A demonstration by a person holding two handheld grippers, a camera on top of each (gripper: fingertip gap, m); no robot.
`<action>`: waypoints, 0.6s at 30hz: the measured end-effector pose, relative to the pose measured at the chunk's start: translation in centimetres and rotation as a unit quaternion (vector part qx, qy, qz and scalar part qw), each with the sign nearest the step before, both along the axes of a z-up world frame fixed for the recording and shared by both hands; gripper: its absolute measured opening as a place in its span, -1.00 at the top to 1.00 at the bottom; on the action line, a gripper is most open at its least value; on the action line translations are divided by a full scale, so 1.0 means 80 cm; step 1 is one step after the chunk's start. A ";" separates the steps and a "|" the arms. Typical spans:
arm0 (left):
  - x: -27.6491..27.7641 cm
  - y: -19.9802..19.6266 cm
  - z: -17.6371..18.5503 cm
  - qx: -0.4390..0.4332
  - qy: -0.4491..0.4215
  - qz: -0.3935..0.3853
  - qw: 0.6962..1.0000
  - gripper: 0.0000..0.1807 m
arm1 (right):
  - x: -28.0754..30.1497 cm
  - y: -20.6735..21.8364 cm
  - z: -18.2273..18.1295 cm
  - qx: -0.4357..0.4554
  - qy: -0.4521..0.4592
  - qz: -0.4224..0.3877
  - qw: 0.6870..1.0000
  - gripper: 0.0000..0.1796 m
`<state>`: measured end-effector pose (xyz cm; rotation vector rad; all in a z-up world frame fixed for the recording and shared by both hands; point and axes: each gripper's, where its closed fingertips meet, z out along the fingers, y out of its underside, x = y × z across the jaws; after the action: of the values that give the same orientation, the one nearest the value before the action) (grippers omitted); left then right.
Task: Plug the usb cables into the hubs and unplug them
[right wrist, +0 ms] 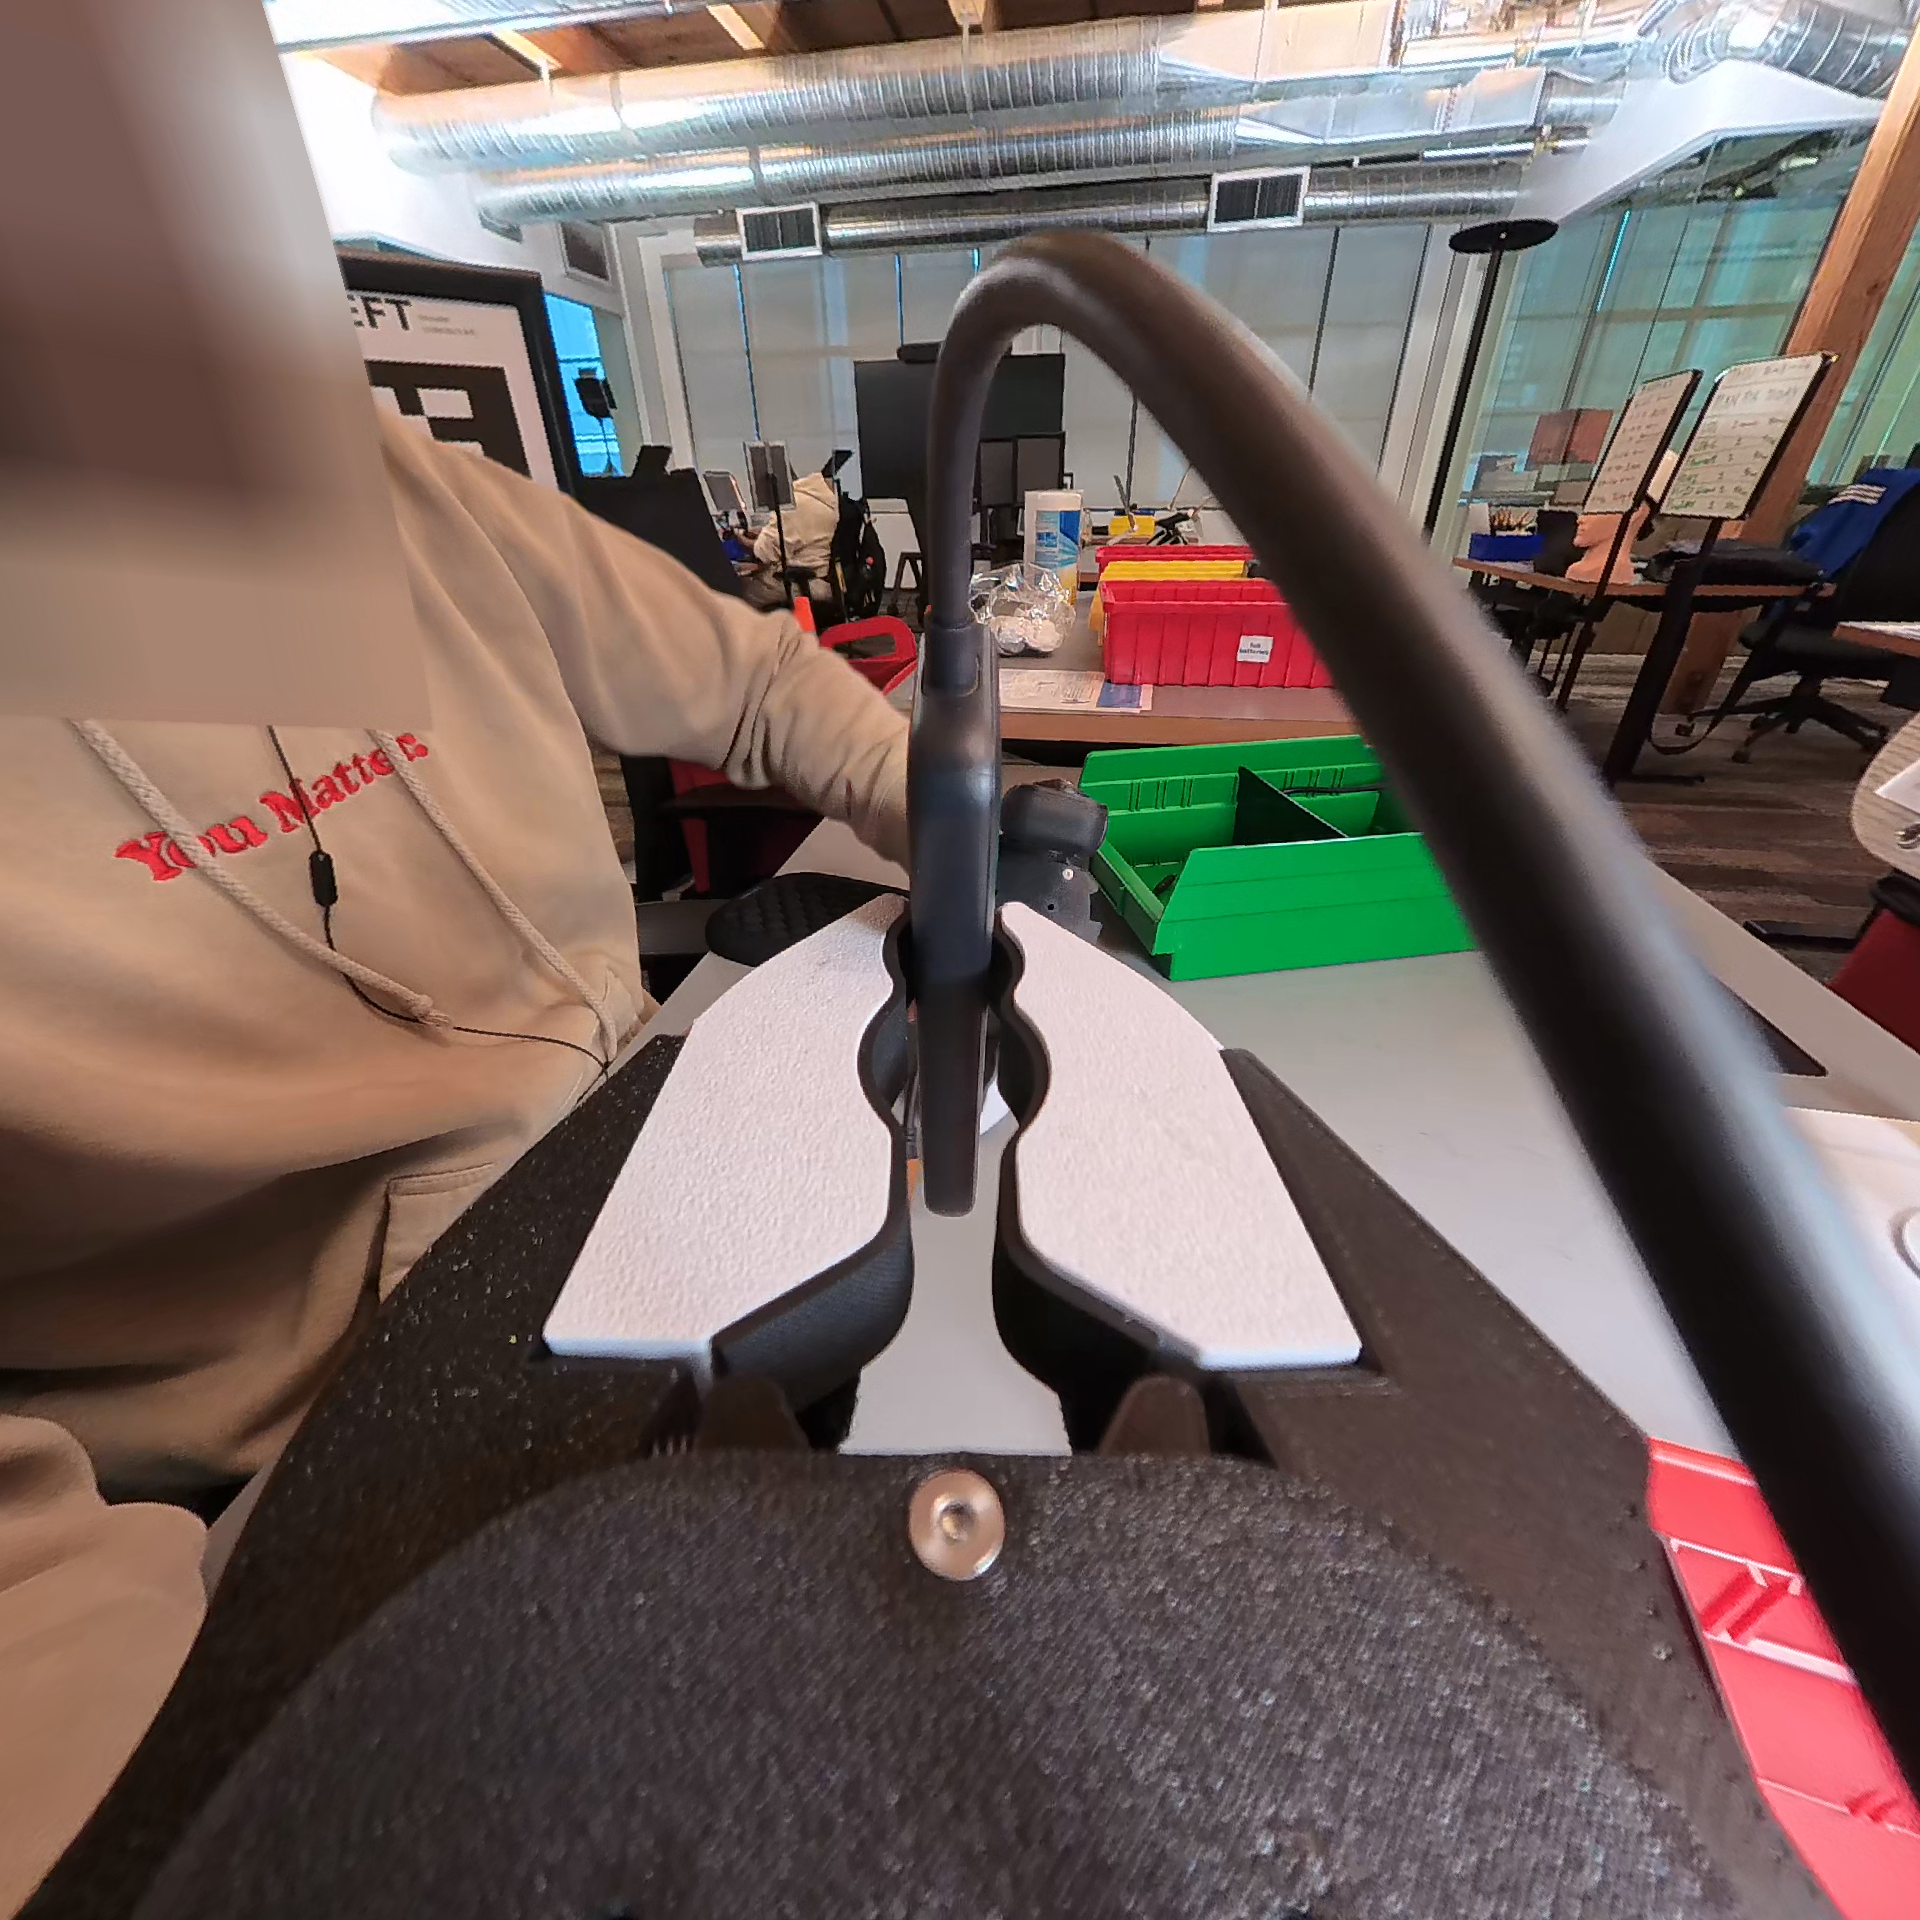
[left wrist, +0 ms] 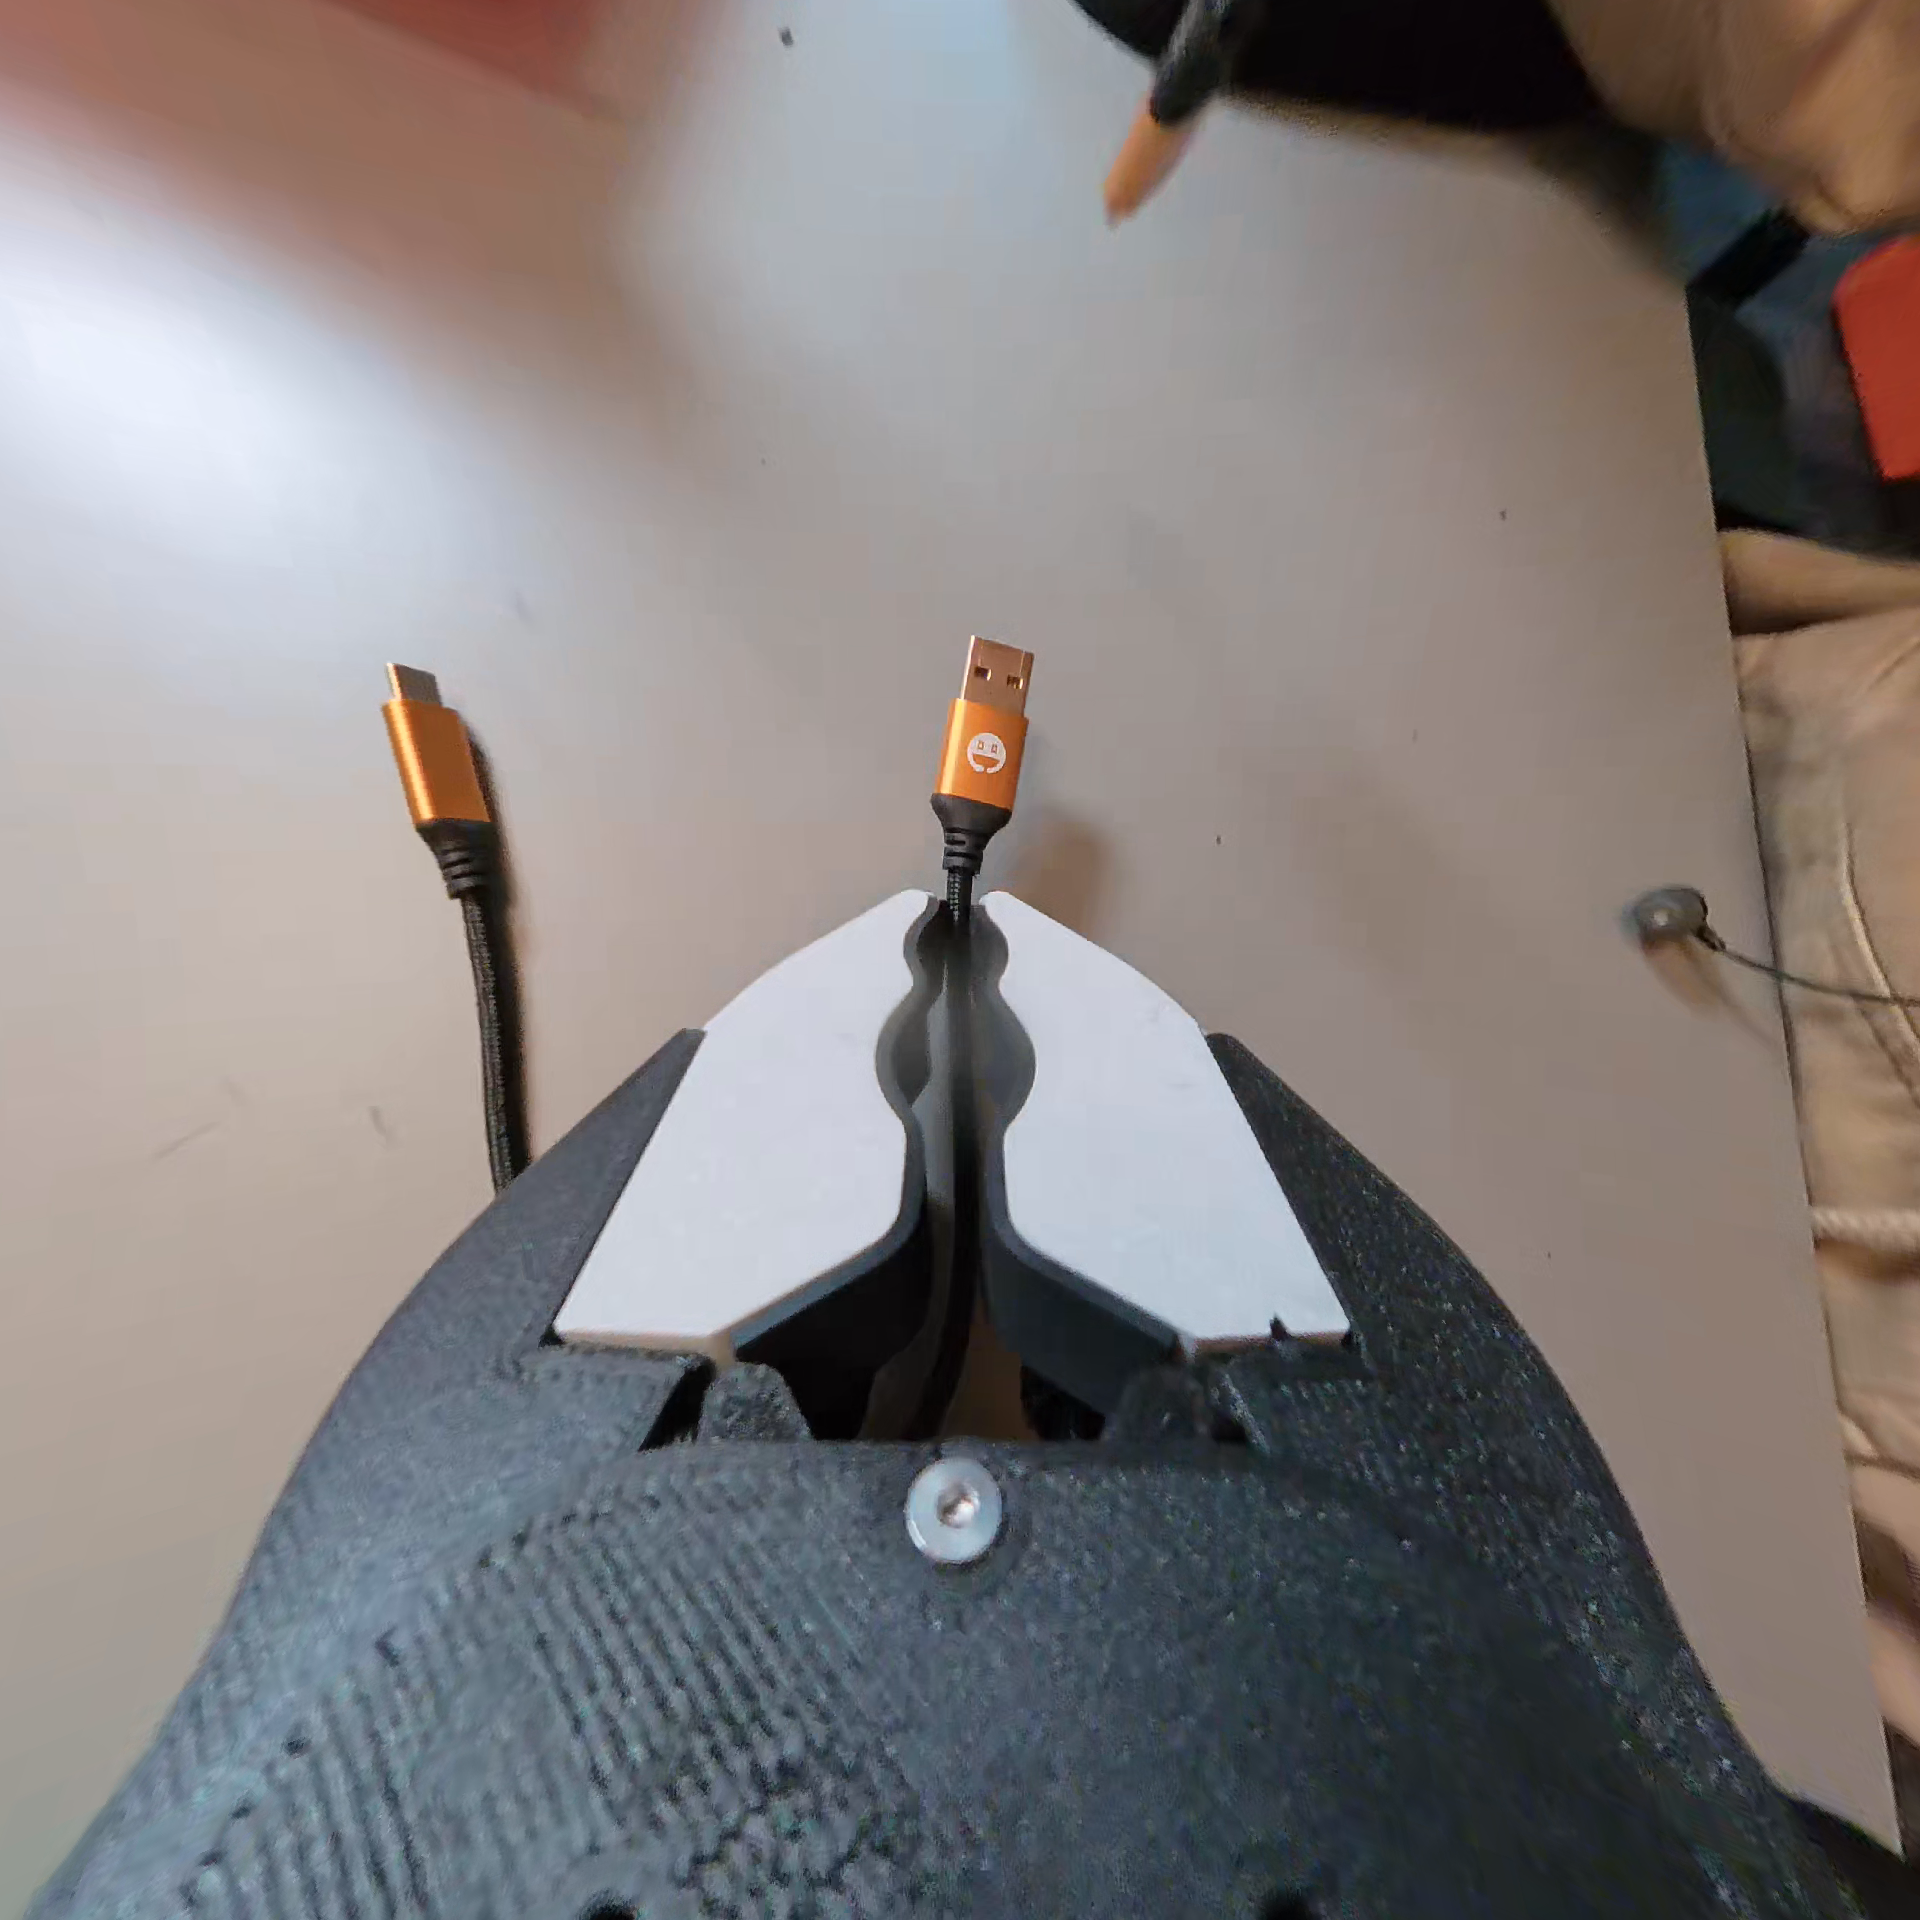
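Note:
My left gripper (left wrist: 958, 902) is shut on a black braided cable just behind its orange USB-A plug (left wrist: 985, 736), which sticks out forward above the grey table (left wrist: 1299, 623). The cable's other end, an orange USB-C plug (left wrist: 428, 753), lies on the table to the left. My right gripper (right wrist: 954, 925) is shut on a dark grey USB hub (right wrist: 954, 831), held upright on edge. The hub's thick dark cable (right wrist: 1455, 727) arcs up and over to the right. The hub's ports are hidden from view.
A person in a beige hoodie (right wrist: 312, 987) is close on the left of the right wrist view. A green bin (right wrist: 1268, 862) and red bins (right wrist: 1195, 623) stand on tables behind. The table's right edge (left wrist: 1756, 935) is near, and a gloved hand (left wrist: 1351, 62) shows at the top.

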<state>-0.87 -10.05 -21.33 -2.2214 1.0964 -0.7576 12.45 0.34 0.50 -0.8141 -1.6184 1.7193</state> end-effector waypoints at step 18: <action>0.016 0.043 -0.013 0.068 0.085 0.034 0.993 0.73 | -0.004 0.003 -0.001 -0.005 0.003 -0.002 1.000 0.87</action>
<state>0.44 -6.61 -22.41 -2.2264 1.1107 -0.4575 12.09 0.56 0.45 -0.8166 -1.6039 1.7260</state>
